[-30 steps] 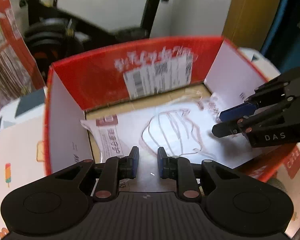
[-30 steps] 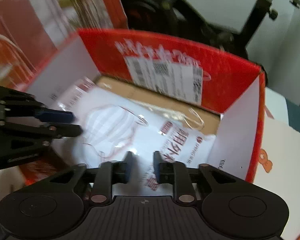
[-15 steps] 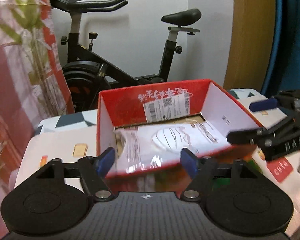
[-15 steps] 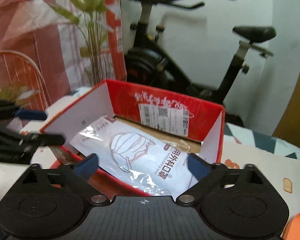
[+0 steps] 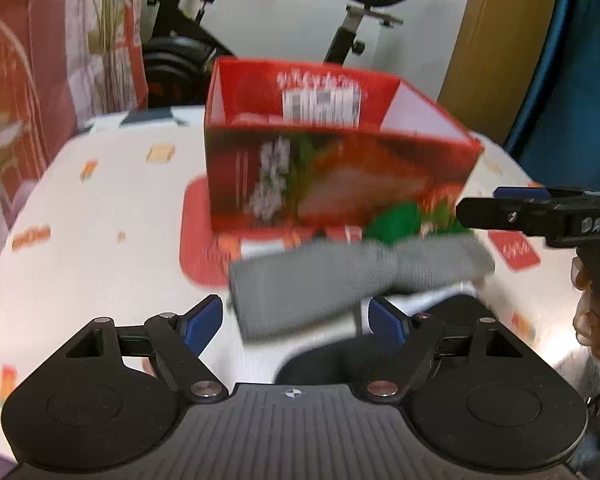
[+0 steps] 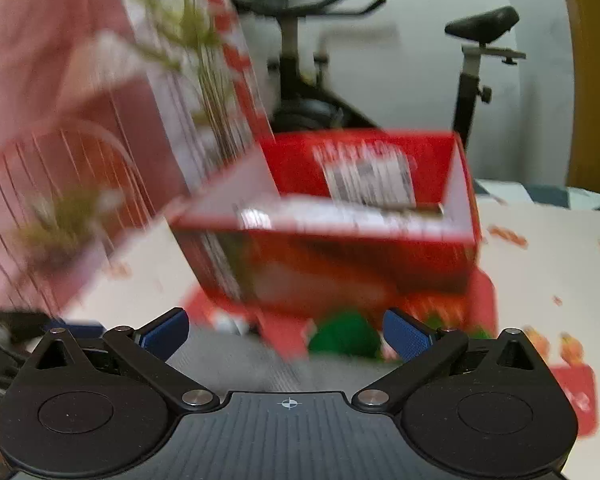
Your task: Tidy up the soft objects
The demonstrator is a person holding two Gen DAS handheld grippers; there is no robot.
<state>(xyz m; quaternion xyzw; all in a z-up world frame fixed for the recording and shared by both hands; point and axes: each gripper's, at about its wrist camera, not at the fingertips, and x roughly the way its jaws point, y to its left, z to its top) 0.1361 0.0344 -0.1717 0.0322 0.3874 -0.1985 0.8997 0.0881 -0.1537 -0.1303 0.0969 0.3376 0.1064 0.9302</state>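
My left gripper and right gripper, jaws apart | grey sock before box | risk: limp sock slips or snags the rim.

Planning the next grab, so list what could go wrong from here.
1. The grey cloth lies over a dark item, so a pinch by the left gripper may lift both.
2. The right gripper is close beside it; the two could collide.
3. The red box sits just behind; a long reach could shove it.
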